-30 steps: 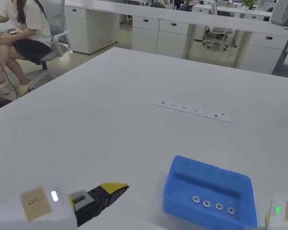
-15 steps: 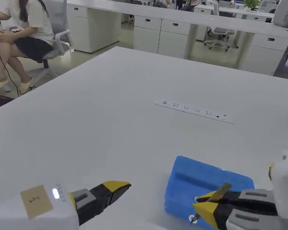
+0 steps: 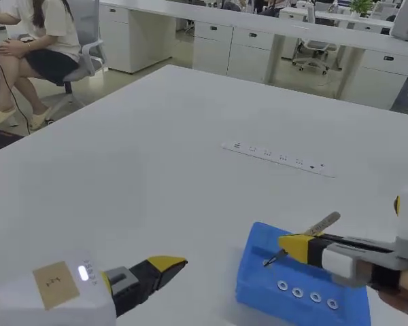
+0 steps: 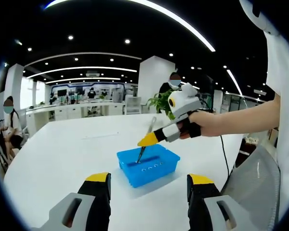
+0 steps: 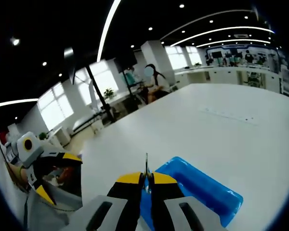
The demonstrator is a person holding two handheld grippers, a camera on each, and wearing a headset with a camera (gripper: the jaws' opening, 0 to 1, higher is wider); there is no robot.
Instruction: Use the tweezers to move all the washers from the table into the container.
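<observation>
A blue container (image 3: 253,288) sits on the white bench (image 3: 143,176), near its front edge. Four washers (image 3: 298,293) lie in a short row on the container's floor, toward the side nearest the person, close together and flat.

The right claw (image 3: 289,244) is over the container, its yellow tips pinched tight on the tweezers (image 3: 324,223). The tweezers slant down past the tips into the container, and their point is above the floor near the far left corner, apart from the row of washers. Whether the point carries a washer I cannot tell. In the right gripper view the tweezers (image 5: 146,166) stand straight up between the closed tips, with the container (image 5: 202,190) just beyond.

The left claw (image 3: 166,263) hangs over bare bench to the left of the container, gripping nothing. In the left gripper view its two tips (image 4: 149,179) stand wide apart, with the container (image 4: 159,173) ahead between them.

A power strip (image 3: 279,158) lies farther back on the bench.
</observation>
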